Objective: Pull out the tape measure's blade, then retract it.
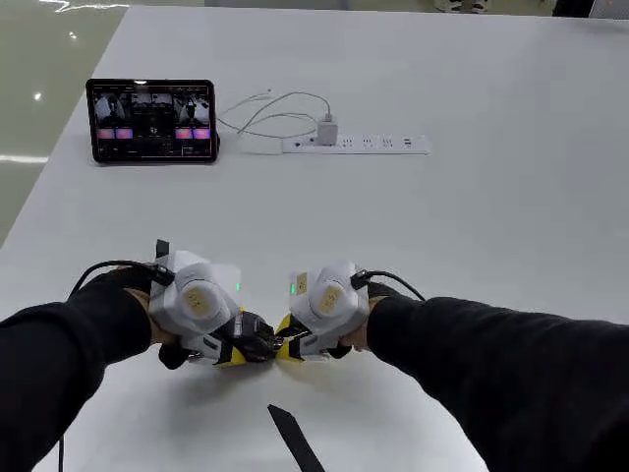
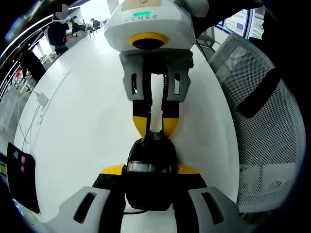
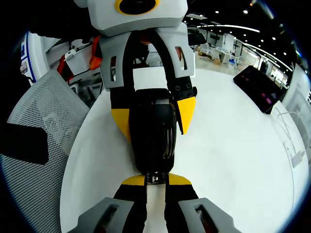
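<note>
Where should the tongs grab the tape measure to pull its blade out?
The left tongs squeeze the tape measure by its two sides; the right tongs pinch the blade tip sticking out its front end, coming straight at it.

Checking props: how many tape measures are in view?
1: a black rounded tape measure, clamped in the left gripper, its blade tip pinched by the right gripper.

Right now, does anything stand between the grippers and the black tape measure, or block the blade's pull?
Nothing visible. The left gripper clamps the black tape measure case, the right gripper pinches its blade tip, and the white table along the pull line looks bare.
</note>
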Demonstrator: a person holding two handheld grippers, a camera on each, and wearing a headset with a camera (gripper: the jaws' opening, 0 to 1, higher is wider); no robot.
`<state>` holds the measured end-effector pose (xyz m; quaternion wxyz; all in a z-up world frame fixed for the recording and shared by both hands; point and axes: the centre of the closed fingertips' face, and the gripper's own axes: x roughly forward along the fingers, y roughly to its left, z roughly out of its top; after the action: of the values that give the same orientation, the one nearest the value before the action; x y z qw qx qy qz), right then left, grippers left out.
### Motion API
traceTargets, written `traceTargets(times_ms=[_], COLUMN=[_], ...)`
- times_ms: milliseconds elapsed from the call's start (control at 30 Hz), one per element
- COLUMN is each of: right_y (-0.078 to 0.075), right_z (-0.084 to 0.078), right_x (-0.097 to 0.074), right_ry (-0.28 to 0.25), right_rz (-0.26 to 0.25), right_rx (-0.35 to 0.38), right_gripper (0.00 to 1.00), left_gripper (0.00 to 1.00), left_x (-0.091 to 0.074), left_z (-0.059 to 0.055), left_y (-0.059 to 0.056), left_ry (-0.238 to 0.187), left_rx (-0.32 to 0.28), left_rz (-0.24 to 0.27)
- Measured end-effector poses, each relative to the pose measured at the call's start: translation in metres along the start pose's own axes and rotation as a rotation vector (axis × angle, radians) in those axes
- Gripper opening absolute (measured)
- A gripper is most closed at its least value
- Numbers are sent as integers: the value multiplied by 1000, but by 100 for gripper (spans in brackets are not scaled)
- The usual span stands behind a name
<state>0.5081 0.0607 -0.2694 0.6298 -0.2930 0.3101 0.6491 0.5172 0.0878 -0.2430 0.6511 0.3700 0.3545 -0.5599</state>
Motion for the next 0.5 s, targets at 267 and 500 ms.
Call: traceTargets(times_ms=[267,500], right_y=[3,2], right_z=[-1,-5], right_x=[-1,-3], right_ry=[13,19], right_rz=[-5,-5], right_rx=[-14,-17], right_gripper=[8,8], left_gripper=[32,32], left_x=[0,0], left_z=[-1,-1], left_y=[-1,-1], left_ry=[26,29], left_rx=[17,12], left_rz=[-3,1])
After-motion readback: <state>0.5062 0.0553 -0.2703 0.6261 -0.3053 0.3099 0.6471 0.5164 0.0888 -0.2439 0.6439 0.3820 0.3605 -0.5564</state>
